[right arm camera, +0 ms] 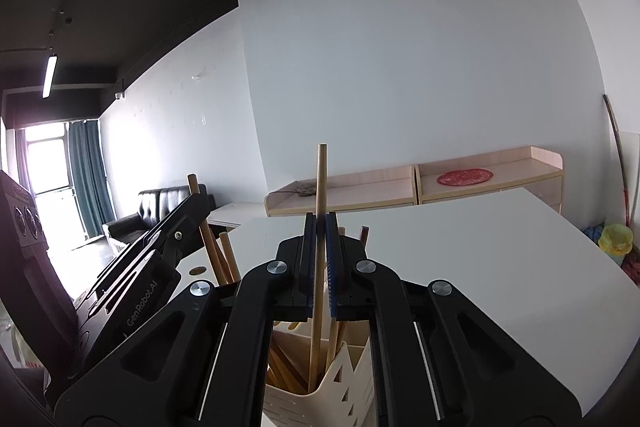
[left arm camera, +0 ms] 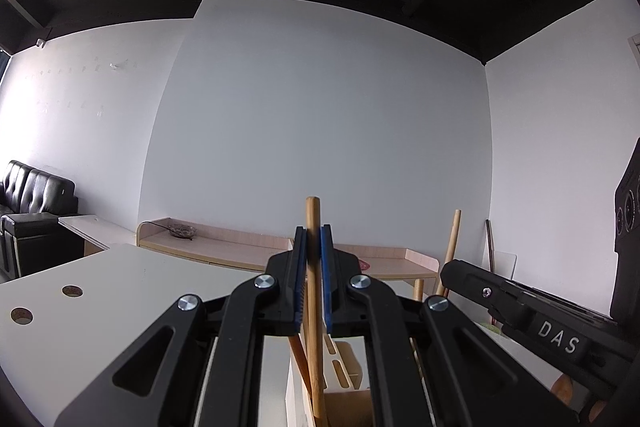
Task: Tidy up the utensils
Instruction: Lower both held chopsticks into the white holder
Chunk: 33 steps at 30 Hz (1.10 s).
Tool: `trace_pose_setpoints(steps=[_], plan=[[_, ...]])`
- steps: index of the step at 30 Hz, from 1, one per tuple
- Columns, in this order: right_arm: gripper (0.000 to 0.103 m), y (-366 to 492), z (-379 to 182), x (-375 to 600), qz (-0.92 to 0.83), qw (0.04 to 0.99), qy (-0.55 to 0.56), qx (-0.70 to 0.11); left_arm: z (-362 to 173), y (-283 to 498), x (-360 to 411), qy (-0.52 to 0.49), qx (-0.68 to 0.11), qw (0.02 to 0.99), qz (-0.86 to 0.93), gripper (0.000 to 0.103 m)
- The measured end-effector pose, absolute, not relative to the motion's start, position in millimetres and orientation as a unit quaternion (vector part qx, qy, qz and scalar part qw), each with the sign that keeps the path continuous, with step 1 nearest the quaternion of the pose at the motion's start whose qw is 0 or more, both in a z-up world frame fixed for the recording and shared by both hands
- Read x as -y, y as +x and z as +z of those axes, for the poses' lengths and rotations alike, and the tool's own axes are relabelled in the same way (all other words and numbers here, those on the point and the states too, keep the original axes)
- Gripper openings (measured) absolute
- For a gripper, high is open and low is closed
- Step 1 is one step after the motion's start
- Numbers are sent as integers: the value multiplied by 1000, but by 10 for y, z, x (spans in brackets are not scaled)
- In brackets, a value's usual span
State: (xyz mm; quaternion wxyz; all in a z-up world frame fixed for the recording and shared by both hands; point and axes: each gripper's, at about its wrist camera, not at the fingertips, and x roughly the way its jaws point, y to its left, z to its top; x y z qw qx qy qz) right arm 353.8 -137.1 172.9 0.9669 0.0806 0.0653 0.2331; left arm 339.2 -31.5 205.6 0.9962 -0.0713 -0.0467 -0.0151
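My left gripper (left arm camera: 313, 235) is shut on a light wooden utensil handle (left arm camera: 312, 215) that stands nearly upright, its lower end down in a cream slotted holder (left arm camera: 346, 367). My right gripper (right arm camera: 319, 223) is shut on a thinner wooden handle (right arm camera: 321, 179), also upright, which reaches into the cream holder (right arm camera: 352, 367). Several more wooden handles (right arm camera: 218, 259) lean out of the holder. The right gripper's body (left arm camera: 516, 303) shows at the right of the left wrist view. The left gripper's body (right arm camera: 160, 251) shows at the left of the right wrist view.
The holder stands on a white table (right arm camera: 480, 259) with two round holes (left arm camera: 72, 291) near one side. Low wooden cabinets (right arm camera: 480, 183) line the far wall, one bearing a red plate (right arm camera: 464, 177). A black sofa (left arm camera: 32, 195) stands beyond the table.
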Motion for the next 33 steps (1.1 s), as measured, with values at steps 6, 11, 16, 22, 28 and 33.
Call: trace_pose_setpoints(steps=[6, 11, 16, 22, 28, 33], plan=[[4, 3536, 1694, 1320, 233, 965, 70, -93, 2019, 3418, 326, -56, 25, 998, -19, 7], [4, 3556, 1641, 1308, 234, 962, 75, -120, 1980, 3456, 280, -55, 5, 998, -15, 8], [4, 3528, 1614, 1266, 236, 960, 69, -131, 1968, 3493, 256, -43, -11, 999, -13, 8], [4, 3515, 1574, 1241, 233, 958, 61, -153, 1922, 3508, 274, -37, -31, 999, -15, 9], [4, 3543, 1557, 1236, 232, 956, 63, -168, 1910, 3484, 283, -31, -41, 999, -16, 9], [4, 3534, 1569, 1243, 234, 955, 66, -170, 1898, 3445, 305, -23, -45, 999, -19, 9]])
